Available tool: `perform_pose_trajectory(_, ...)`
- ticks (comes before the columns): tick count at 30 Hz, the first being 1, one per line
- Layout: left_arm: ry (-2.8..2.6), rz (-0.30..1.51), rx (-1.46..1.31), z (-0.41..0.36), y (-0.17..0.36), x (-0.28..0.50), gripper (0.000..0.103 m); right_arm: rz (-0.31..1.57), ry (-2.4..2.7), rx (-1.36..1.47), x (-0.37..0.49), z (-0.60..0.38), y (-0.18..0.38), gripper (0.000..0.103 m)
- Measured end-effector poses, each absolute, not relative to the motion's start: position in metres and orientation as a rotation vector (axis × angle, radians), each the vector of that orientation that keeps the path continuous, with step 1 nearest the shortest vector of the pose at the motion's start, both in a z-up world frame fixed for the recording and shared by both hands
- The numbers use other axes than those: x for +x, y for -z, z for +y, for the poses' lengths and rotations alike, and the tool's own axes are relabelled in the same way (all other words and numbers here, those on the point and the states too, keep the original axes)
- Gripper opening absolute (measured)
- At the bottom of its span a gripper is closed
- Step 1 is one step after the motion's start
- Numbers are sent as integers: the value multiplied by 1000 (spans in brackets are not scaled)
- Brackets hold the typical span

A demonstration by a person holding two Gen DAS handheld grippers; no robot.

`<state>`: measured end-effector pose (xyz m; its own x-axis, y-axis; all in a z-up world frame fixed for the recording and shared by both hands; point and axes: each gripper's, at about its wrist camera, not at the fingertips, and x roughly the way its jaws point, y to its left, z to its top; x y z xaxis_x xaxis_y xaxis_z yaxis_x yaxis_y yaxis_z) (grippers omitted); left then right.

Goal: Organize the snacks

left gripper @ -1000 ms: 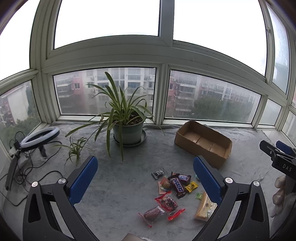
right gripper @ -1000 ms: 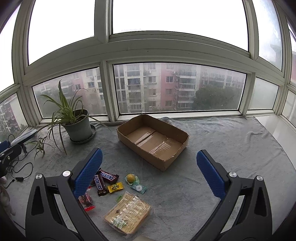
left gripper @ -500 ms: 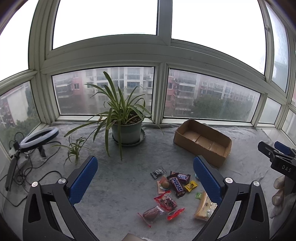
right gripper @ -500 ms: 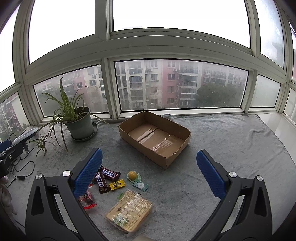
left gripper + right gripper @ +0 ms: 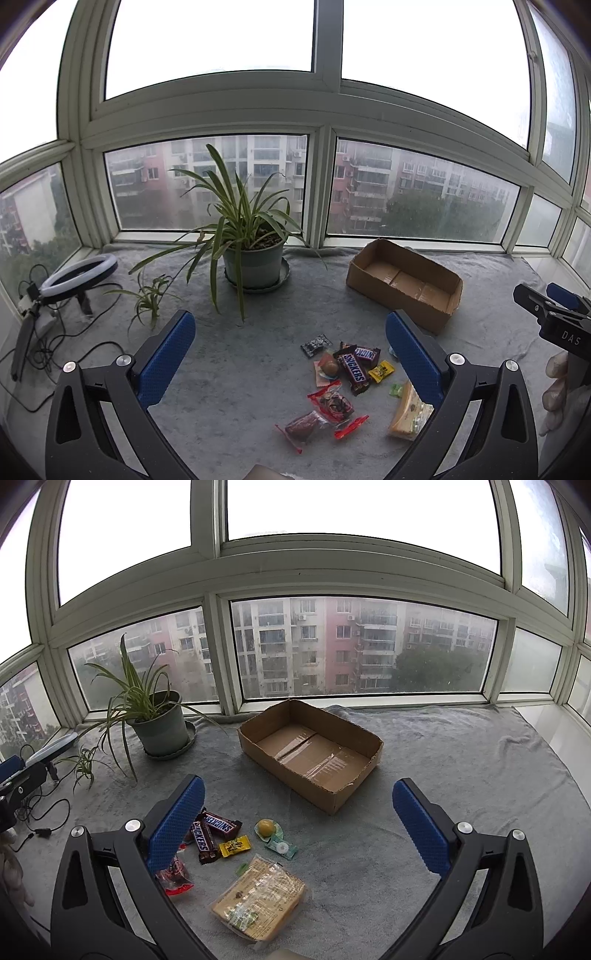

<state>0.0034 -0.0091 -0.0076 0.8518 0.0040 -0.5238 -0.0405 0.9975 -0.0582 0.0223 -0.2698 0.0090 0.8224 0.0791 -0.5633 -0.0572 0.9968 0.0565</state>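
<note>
Several loose snacks lie on the grey cloth: two Snickers bars (image 5: 355,363) (image 5: 207,831), a yellow candy (image 5: 381,371) (image 5: 234,846), red packets (image 5: 331,402), a round snack in a wrapper (image 5: 266,828) and a wrapped sandwich (image 5: 258,897) (image 5: 408,415). An empty cardboard box (image 5: 310,751) (image 5: 404,282) stands behind them. My left gripper (image 5: 290,360) is open and empty, above the snacks. My right gripper (image 5: 299,827) is open and empty, above the cloth between sandwich and box; it also shows at the right edge of the left wrist view (image 5: 554,314).
A potted spider plant (image 5: 251,251) (image 5: 155,720) stands at the back left by the windows. A ring light (image 5: 77,275) with cables lies at the far left. The grey cloth (image 5: 461,775) stretches to the right of the box.
Both views have shifted slightly: the box and the snacks sit a little higher in the frames than a second ago. Both grippers stay open and nothing was picked up.
</note>
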Motion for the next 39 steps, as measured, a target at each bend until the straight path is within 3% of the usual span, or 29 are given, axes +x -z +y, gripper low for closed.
perform_pose_trajectory(39, 23, 606, -48, -17, 23, 18, 102, 715, -99, 86, 39, -282, 15, 103)
